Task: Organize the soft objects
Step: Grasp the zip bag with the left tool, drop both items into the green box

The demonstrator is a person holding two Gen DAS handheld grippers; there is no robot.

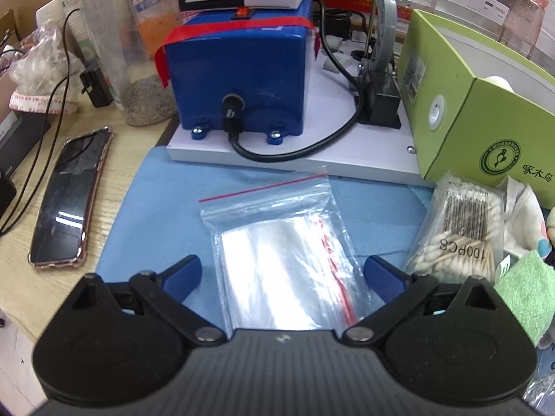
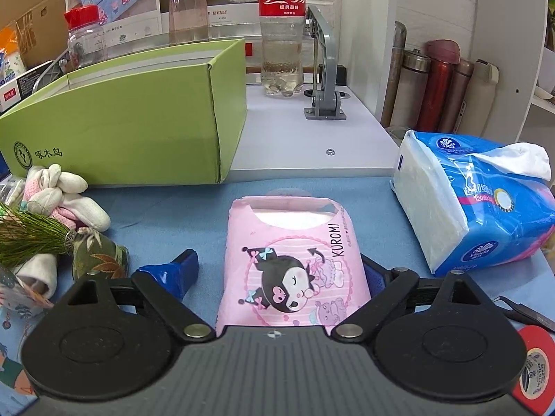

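In the left wrist view my left gripper [image 1: 282, 270] is open, its blue fingertips on either side of a clear zip bag [image 1: 281, 253] with a red seal lying flat on the blue mat [image 1: 163, 215]. In the right wrist view my right gripper [image 2: 281, 270] is open around a pink Kuromi tissue pack [image 2: 291, 260] on the blue mat [image 2: 166, 215]; the right fingertip is partly hidden behind the pack. The open green box [image 2: 131, 131] stands behind, also in the left wrist view [image 1: 478, 118].
Left view: blue machine [image 1: 239, 72] on a white base, phone [image 1: 69, 197], cotton swab bag [image 1: 461, 232], green cloth [image 1: 527, 294]. Right view: blue tissue pack [image 2: 475, 204], plush rabbit [image 2: 66, 197], patterned pouch [image 2: 97, 256], cola bottle [image 2: 282, 34], flasks [image 2: 437, 86], red tape roll [image 2: 537, 364].
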